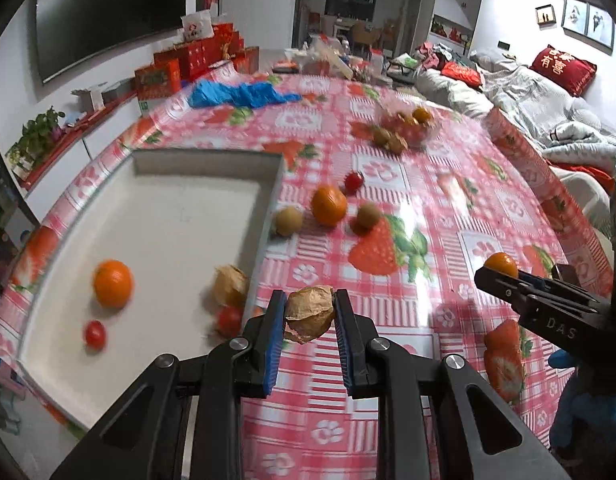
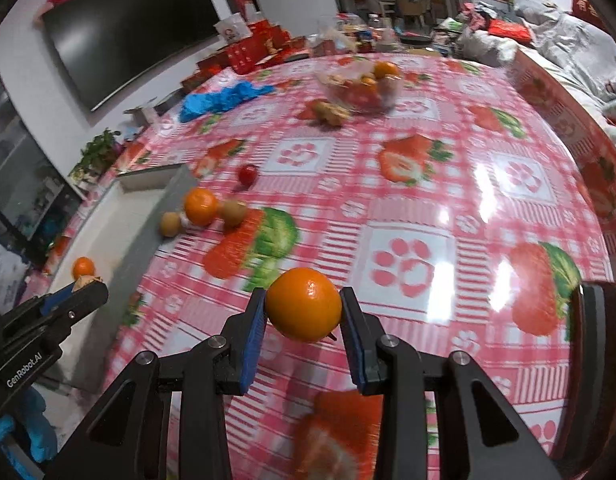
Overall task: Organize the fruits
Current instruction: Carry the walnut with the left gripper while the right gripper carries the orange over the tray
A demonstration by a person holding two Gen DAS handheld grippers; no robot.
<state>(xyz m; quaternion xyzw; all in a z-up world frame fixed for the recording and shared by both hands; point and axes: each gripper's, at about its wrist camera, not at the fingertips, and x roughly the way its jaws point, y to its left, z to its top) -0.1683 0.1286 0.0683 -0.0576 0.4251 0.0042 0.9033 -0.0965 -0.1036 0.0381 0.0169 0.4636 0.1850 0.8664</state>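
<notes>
Gripping a papery husked physalis [image 1: 309, 313] between blue pads, left gripper [image 1: 309, 316] nearly closed, raised over the tablecloth [image 1: 387, 360] just right of the white tray [image 1: 180, 216] rim. Clamped part-open around a small orange [image 2: 304, 309], right gripper [image 2: 304, 312], likewise off the cloth. Plenty of bare checked cloth ahead and rightward toward the table edge. Inside the tray: an orange [image 1: 112, 283], a cherry tomato [image 1: 95, 334], another husked physalis [image 1: 230, 284], another tomato [image 1: 229, 319]. Beyond its near corner, loose on the cloth: one orange [image 1: 328, 205], two brown longans [image 1: 288, 221], a tomato [image 1: 353, 181]. Farther off, a clear bowl [image 2: 359, 88] of mixed fruit, sharper from the right wrist; tray contents plain only from the left. Blue cloth [image 1: 240, 94] at the far edge.
</notes>
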